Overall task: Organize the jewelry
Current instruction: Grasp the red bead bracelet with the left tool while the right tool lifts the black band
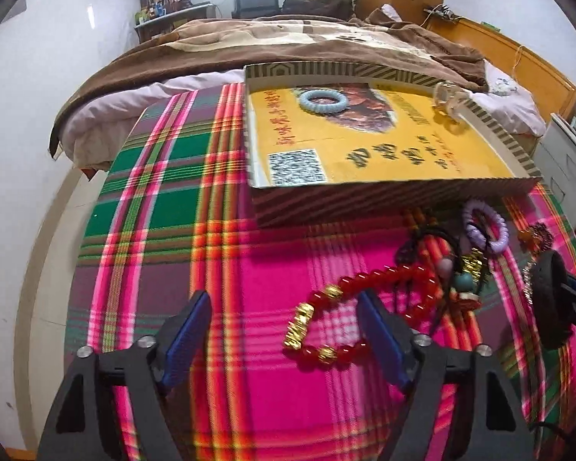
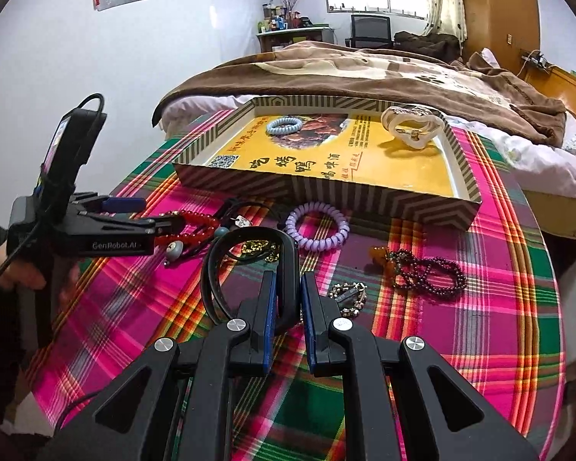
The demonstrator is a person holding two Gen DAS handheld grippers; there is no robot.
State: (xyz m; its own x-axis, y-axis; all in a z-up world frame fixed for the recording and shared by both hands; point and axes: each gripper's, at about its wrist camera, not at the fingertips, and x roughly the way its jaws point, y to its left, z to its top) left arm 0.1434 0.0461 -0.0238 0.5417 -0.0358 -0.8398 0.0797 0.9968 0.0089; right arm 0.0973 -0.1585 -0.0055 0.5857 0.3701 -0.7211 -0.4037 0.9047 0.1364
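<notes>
My left gripper (image 1: 284, 307) is open low over the plaid cloth; its right finger overlaps a red bead bracelet with gold charms (image 1: 368, 299). My right gripper (image 2: 288, 288) is shut on a black band (image 2: 284, 253) and holds it above the cloth; that band also shows in the left wrist view (image 1: 549, 303). A striped cardboard tray (image 2: 364, 196) with a yellow bottom holds a pale blue coil bracelet (image 2: 284, 125) and a white heart-shaped piece (image 2: 412, 123). A purple coil bracelet (image 2: 318, 226) lies in front of the tray.
A dark garnet bead bracelet (image 2: 430, 272), a silver chain (image 2: 347, 296), a gold chain (image 2: 259, 247) and beaded cords (image 1: 453, 269) lie on the plaid cloth (image 1: 165, 176). A bed with a brown blanket (image 2: 364, 73) stands behind the tray.
</notes>
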